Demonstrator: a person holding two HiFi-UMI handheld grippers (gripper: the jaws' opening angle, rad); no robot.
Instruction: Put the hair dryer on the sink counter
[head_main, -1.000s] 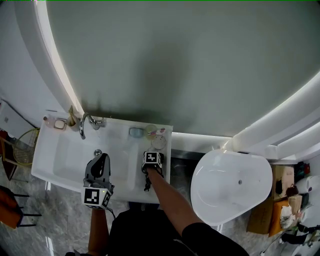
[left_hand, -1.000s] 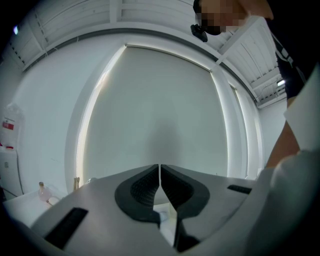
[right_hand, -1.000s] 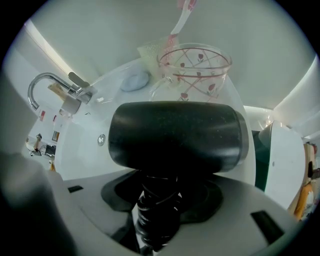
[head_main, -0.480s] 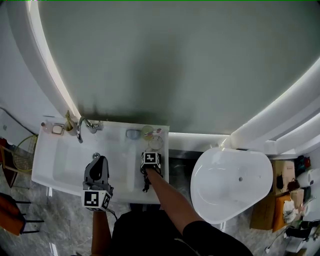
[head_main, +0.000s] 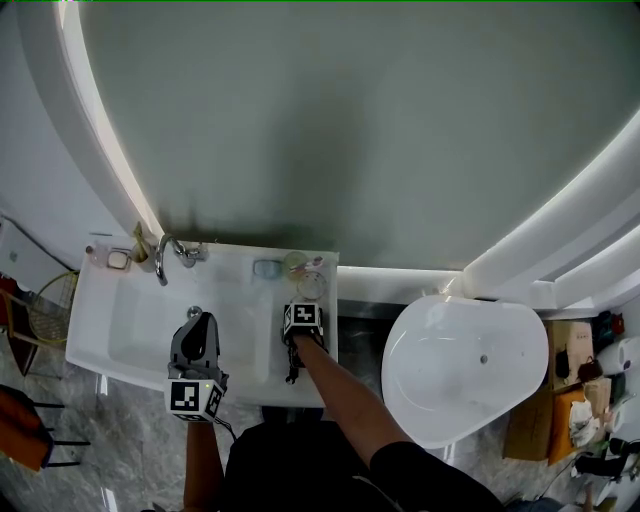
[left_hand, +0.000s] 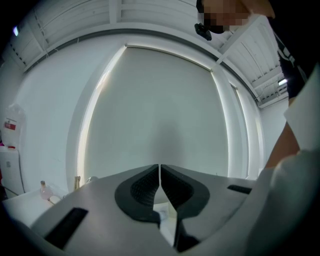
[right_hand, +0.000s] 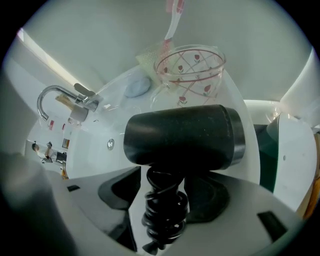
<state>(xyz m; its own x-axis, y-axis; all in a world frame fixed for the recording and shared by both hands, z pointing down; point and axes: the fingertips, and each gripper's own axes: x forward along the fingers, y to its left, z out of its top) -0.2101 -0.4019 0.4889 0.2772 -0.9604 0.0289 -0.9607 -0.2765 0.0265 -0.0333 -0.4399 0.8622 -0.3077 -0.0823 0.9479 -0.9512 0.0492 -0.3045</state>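
- While the right gripper (right_hand: 167, 180) is pointed steeply down over the right end of the white sink counter (head_main: 228, 262), its jaws are seen standing wide apart, having just been opening.
- Between those jaws is found the handle of the black hair dryer (right_hand: 185, 135), which is wrapped in a coiled black cord (right_hand: 162, 215). A clear gap is shown beside the left pad, and the handle is not clamped.
- The hair dryer is laid on the right part of the counter with its barrel turned crosswise. It is set just near of a clear glass cup (right_hand: 190, 75) printed with red flowers.
- A pink toothbrush (right_hand: 172, 15) is seen sticking up from the cup.
- A pale blue oval item (right_hand: 137, 87) is placed left of the cup, toward the far edge of the counter.
- A curved chrome faucet (head_main: 165, 255) is mounted at the far left, behind the sunken white basin (head_main: 150, 330).
- The left gripper (left_hand: 160, 172) is held level over the basin, well apart from the hair dryer. Its jaws are pressed together, and nothing is held between them.
- A white oval fixture (head_main: 460, 365) is seen on the floor to the right of the counter.
- A grey arched wall panel (head_main: 350, 120) edged by light strips is seen beyond the counter.
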